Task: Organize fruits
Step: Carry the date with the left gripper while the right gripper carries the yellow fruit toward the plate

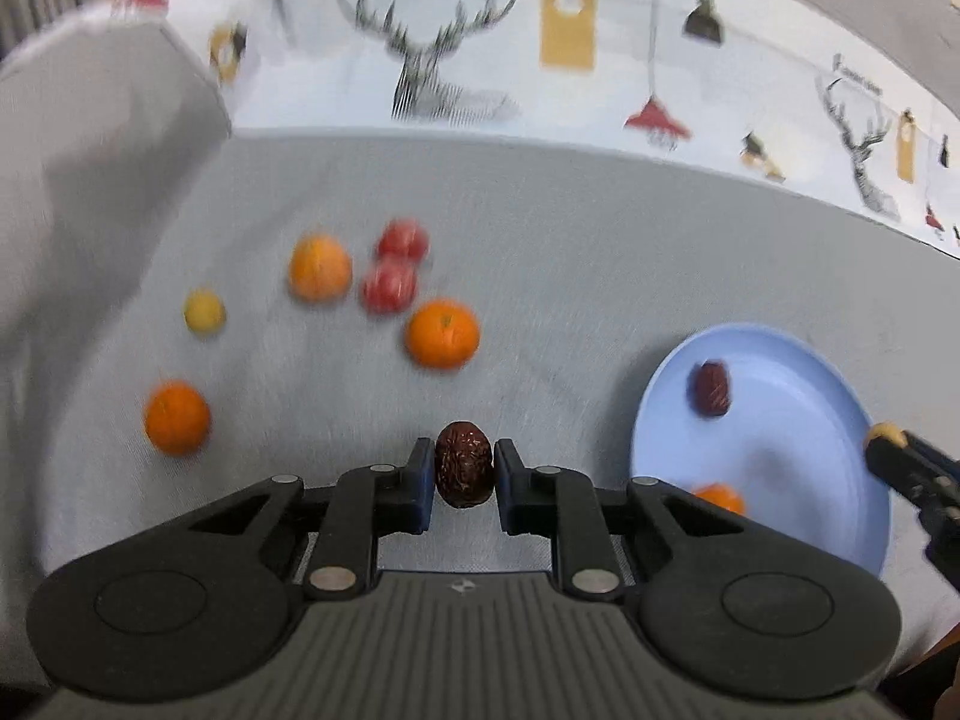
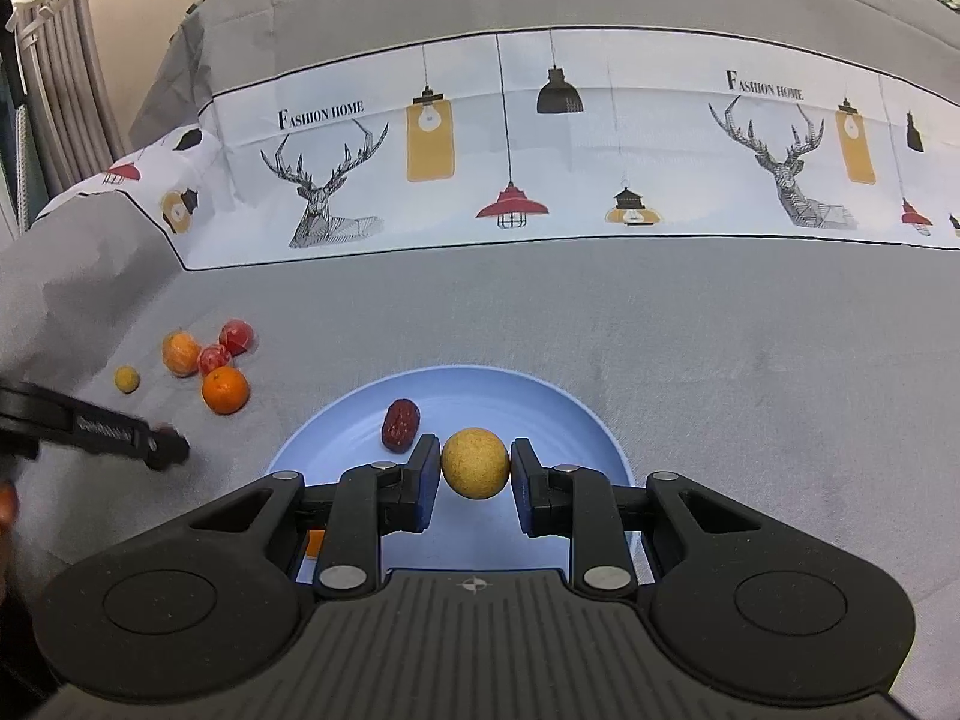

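Left gripper (image 1: 463, 474) clamped on a wrinkled brown date (image 1: 463, 471), pads pressing both sides, fruit sitting proud of the tips and clear of the grey cloth (image 1: 600, 276). Left view smeared with blur, so clearly on the move, most likely swinging right toward the blue plate (image 1: 780, 450). Over on the right, right gripper (image 2: 475, 468) shut on a small yellow ball-like fruit (image 2: 475, 463), poised over the near half of that plate (image 2: 540, 402), looking set for a drop. Already on the plate: a second date (image 2: 400, 425) toward the far left, plus a sliver of orange (image 2: 314, 543) at the near edge, half hidden behind the gripper body. Plate evidently the collecting spot, hence both hands converging on it with fruit pinched at the very tips for a clean let-go. Still loose on the cloth, far left: three more oranges (image 1: 443, 333), two red fruits (image 1: 390, 285), one small yellow fruit (image 1: 204, 312), bunched together and well apart from the plate. Sorting well short of done by the look of it. One worry: two grippers crowding one plate, and round fruit prone to rolling off that shallow rim.
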